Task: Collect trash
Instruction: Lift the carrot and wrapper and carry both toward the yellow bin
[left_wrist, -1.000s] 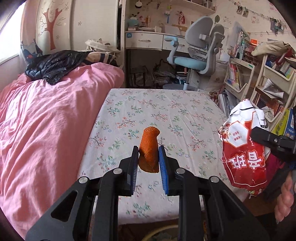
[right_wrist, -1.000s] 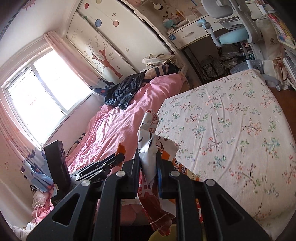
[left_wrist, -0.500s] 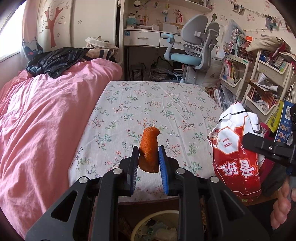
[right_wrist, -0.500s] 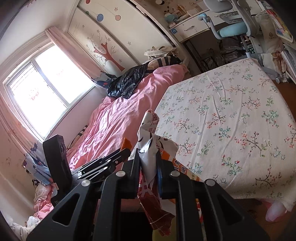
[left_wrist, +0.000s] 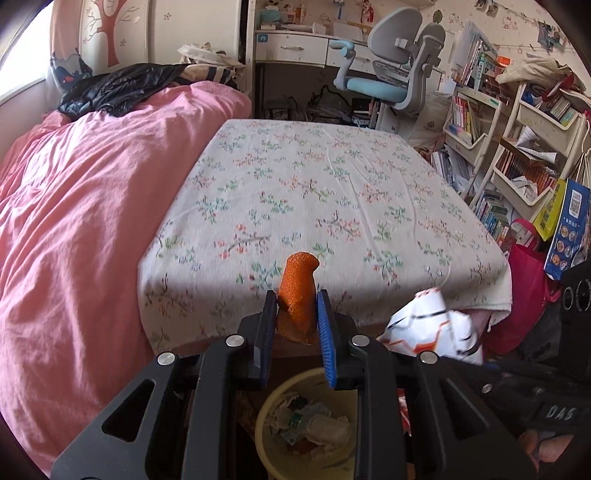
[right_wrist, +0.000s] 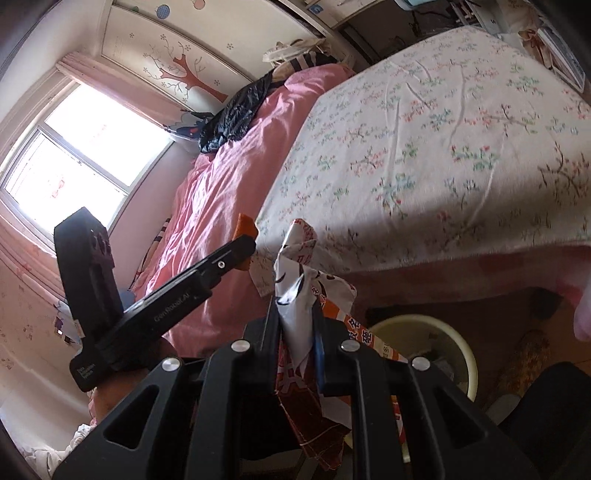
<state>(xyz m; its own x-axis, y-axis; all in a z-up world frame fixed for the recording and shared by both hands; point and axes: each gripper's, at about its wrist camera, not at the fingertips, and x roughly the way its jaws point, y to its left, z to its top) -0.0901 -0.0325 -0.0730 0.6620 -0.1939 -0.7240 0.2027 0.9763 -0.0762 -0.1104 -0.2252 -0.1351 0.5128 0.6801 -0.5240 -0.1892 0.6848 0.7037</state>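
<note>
With the left gripper (left_wrist: 295, 325) clenched on an orange peel (left_wrist: 297, 295) and the right gripper (right_wrist: 295, 332) on a snack wrapper (right_wrist: 295, 295), both hang past the bed's foot edge (left_wrist: 332, 306) near the yellow bin (left_wrist: 266, 417), so the drop-off step seems at hand: centre each over the bin, then release.

By the bed (left_wrist: 332, 192): one bin (left_wrist: 266, 417), one orange peel (left_wrist: 297, 295), one crumpled wrapper (left_wrist: 432, 325), two claws, one chair (left_wrist: 391, 74).

An orange piece of peel (left_wrist: 297, 295) sits between blue pads (left_wrist: 326, 343) over a pale yellow bin (left_wrist: 264, 417), beside a red-and-white wrapper (right_wrist: 295, 317), a white cloth (left_wrist: 314, 192) with pink-green floral sprigs, and a plain pink quilt (left_wrist: 81, 206).
</note>
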